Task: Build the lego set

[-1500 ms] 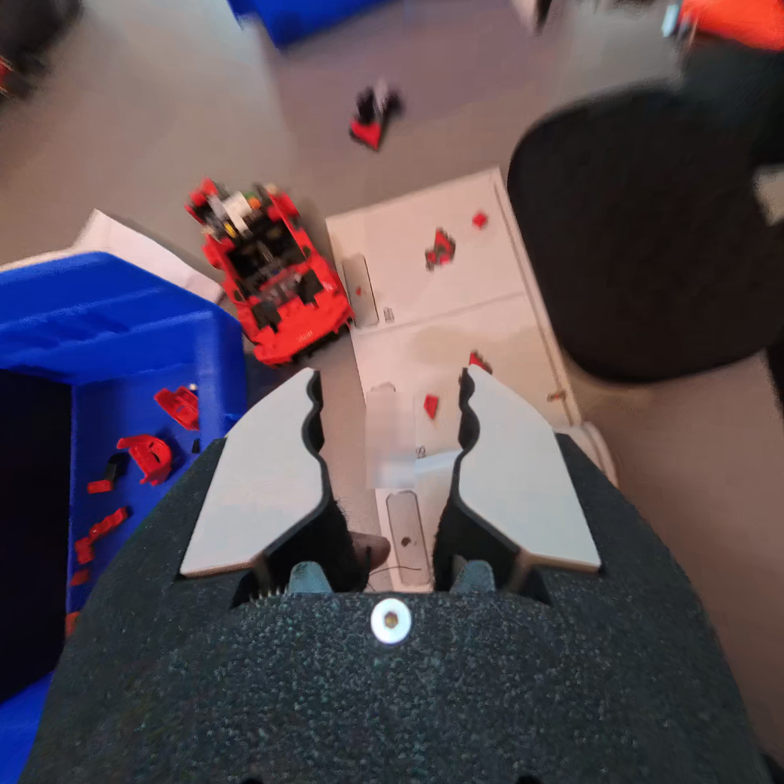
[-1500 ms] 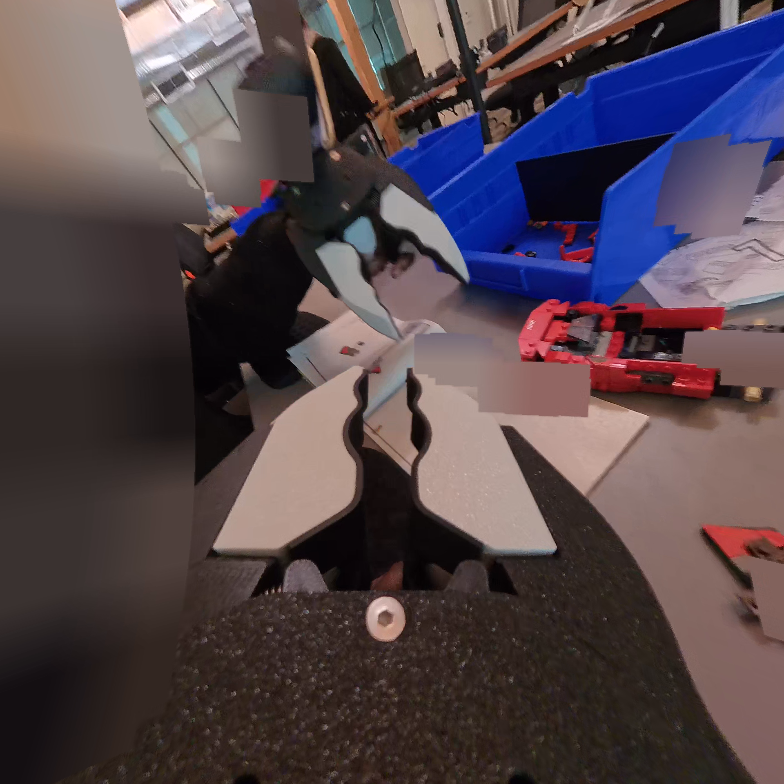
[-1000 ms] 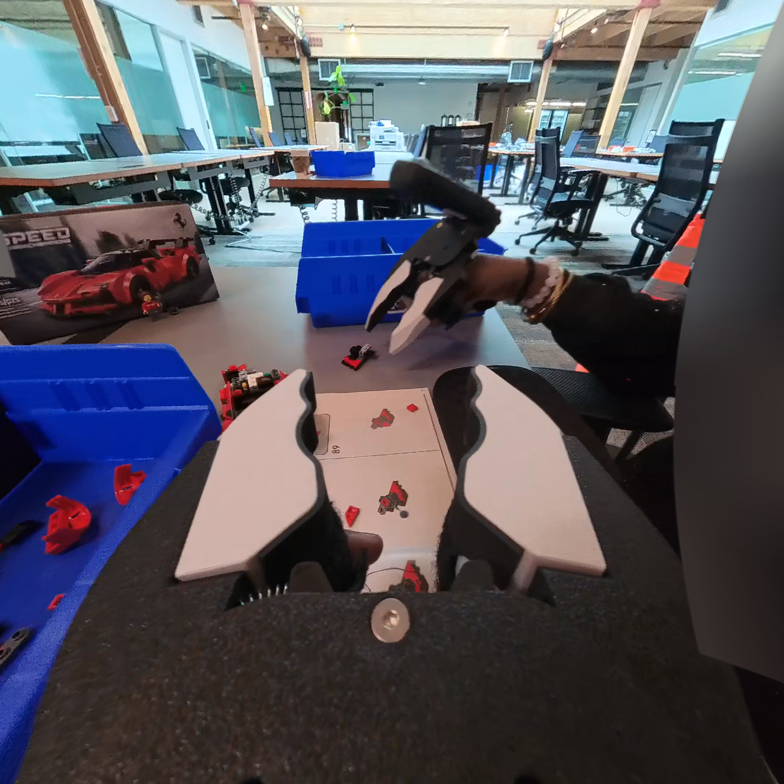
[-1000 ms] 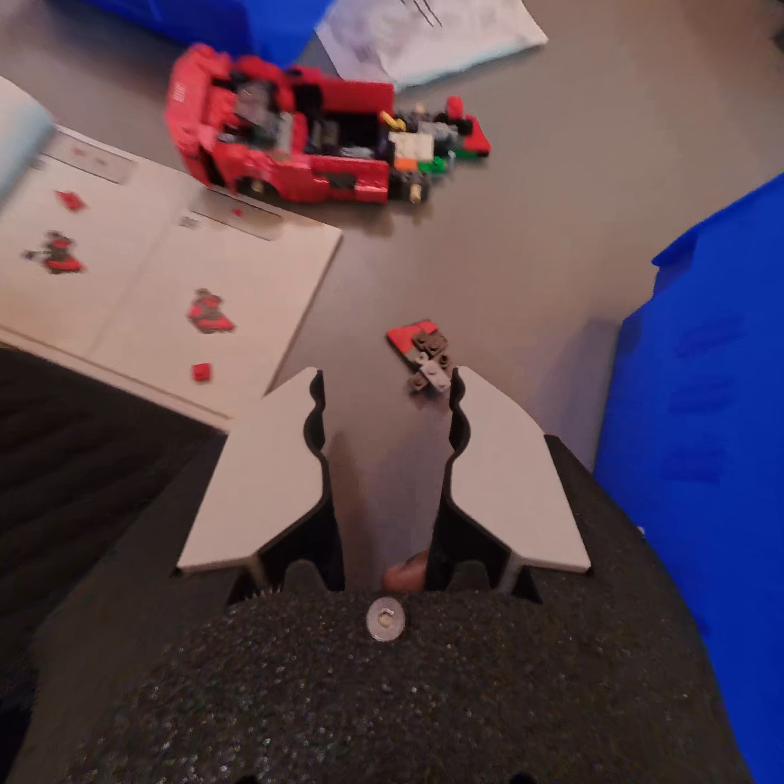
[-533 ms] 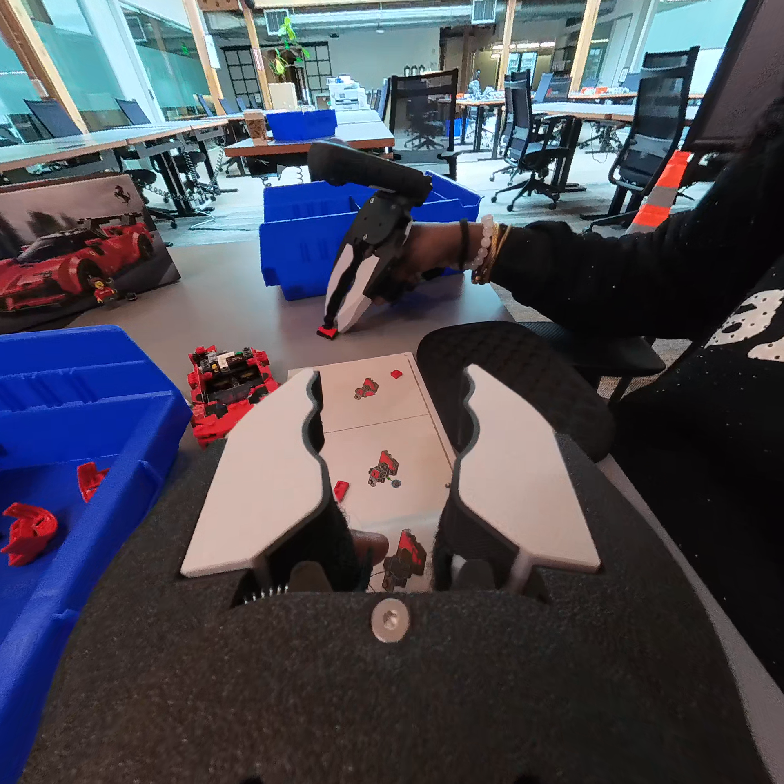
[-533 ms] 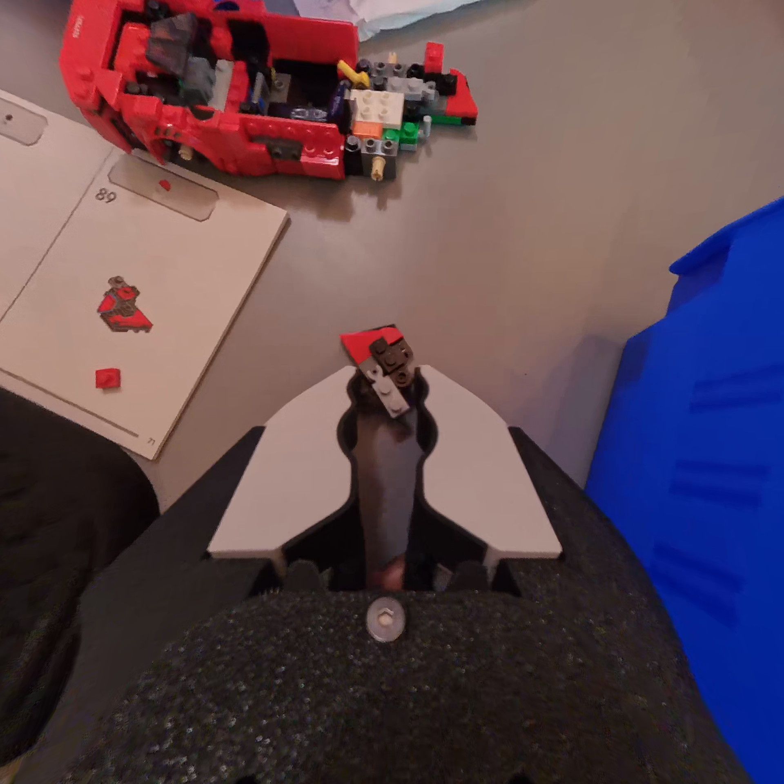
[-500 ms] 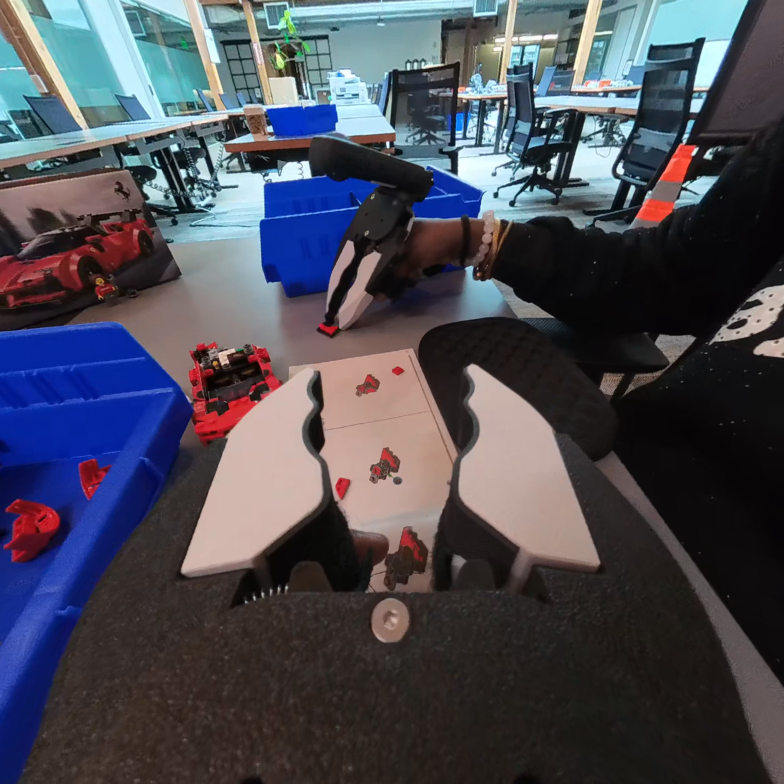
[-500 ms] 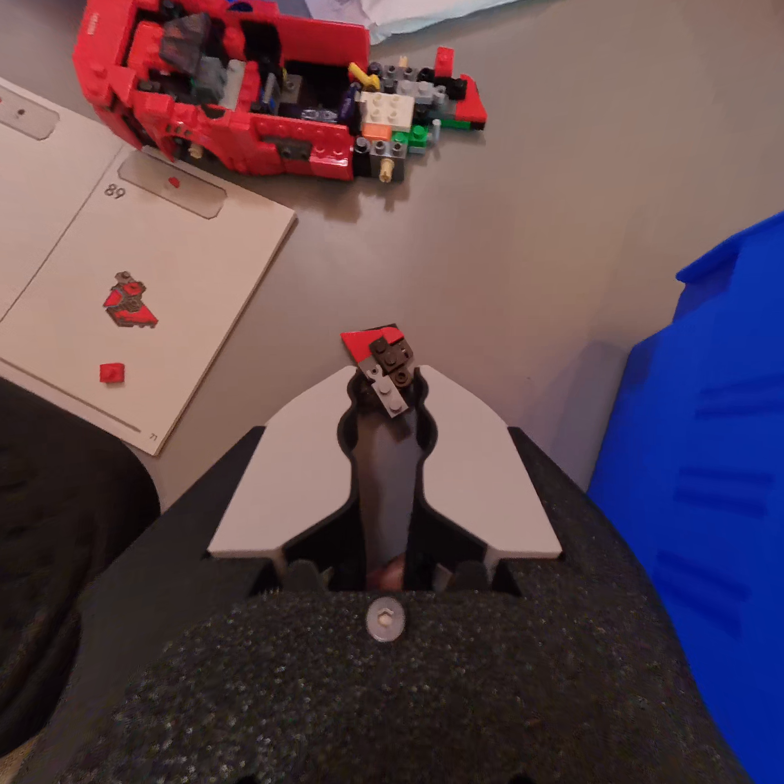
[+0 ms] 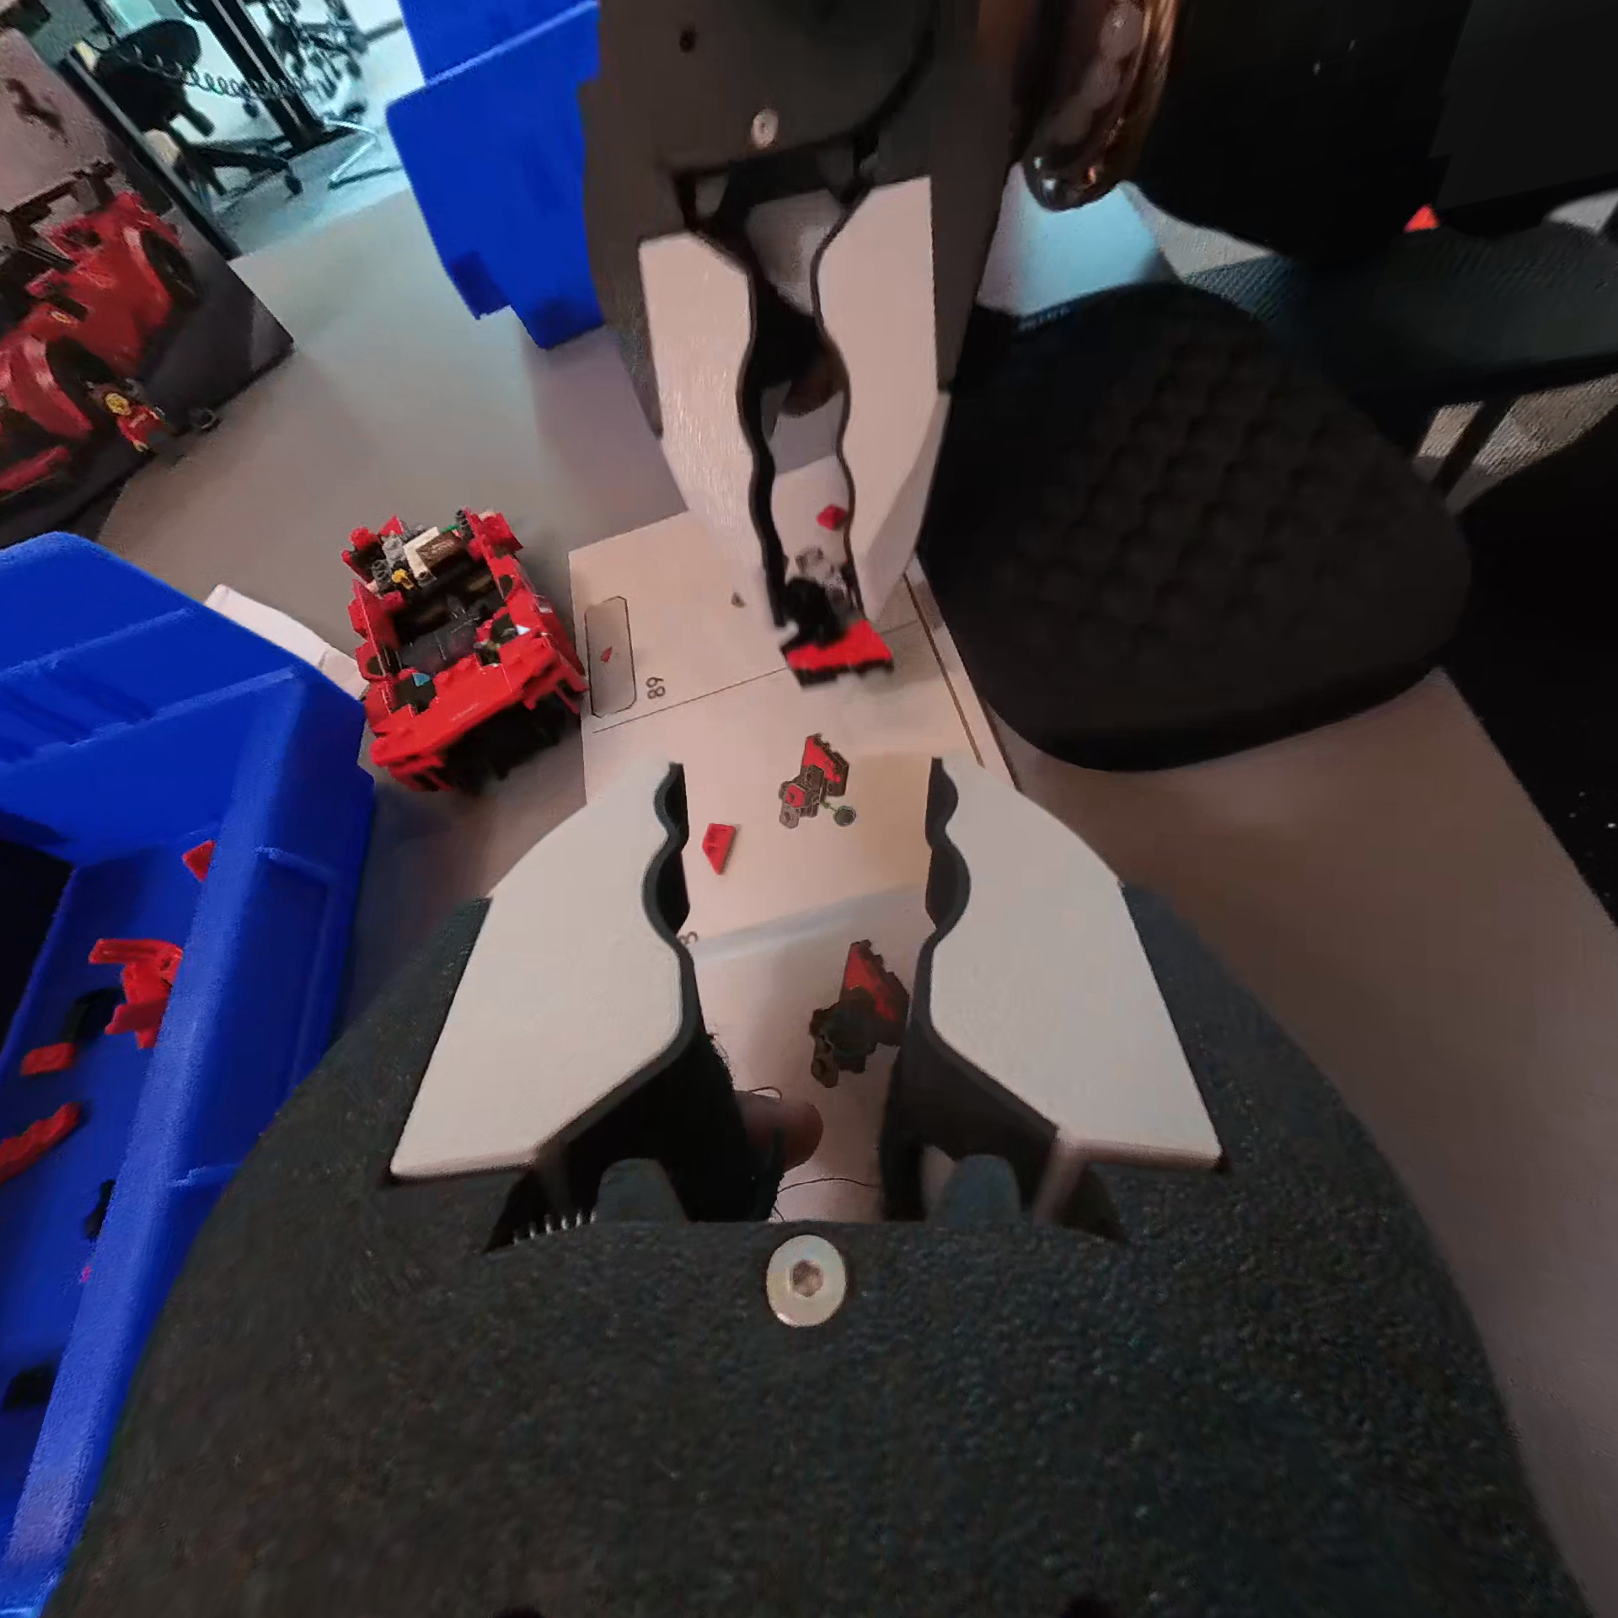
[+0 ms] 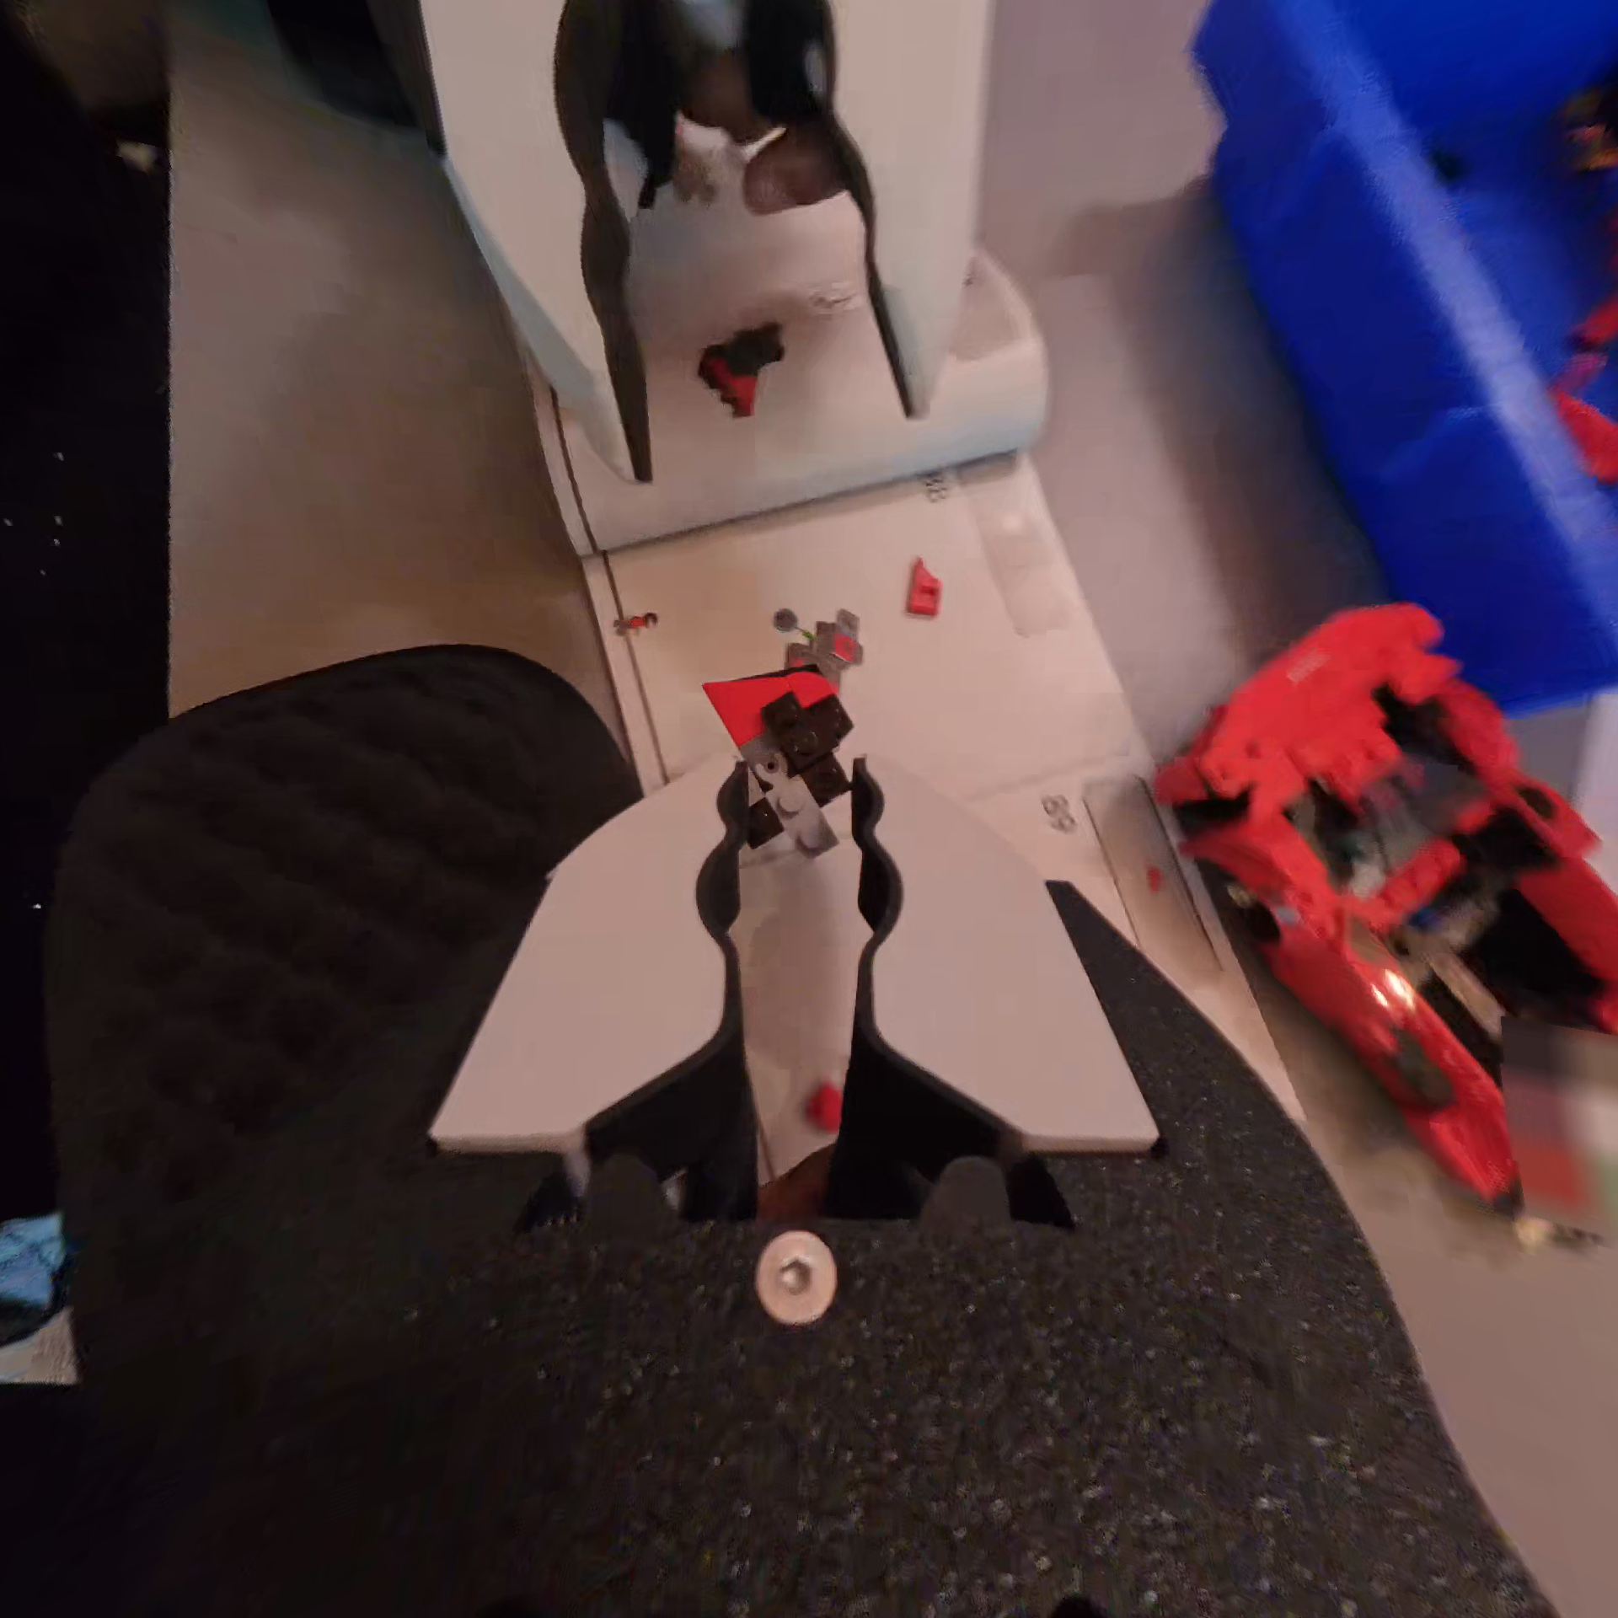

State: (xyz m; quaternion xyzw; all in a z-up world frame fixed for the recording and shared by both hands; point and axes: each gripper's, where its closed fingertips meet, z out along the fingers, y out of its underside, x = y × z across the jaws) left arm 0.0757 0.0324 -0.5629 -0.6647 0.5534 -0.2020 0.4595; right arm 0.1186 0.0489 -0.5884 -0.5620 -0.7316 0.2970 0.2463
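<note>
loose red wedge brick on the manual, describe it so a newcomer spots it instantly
Find the open instruction booklet beside the red car. On its page, just ahead of the left gripper, lies the small red wedge brick. Unlike the printed diagrams nearby, it is a real piece, plain red.

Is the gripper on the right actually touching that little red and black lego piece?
Touching. In the right wrist view, the right gripper has its fingertips closed on the small red and black lego piece, held above the instruction booklet.

An open-plan office: black wheeled office chairs (image 9: 175,52) stand on the floor at 11 o'clock, beyond a grey desk (image 9: 420,385) carrying blue storage bins (image 9: 499,158), with a mesh chair seat (image 9: 1182,525) at 2 o'clock.
</note>
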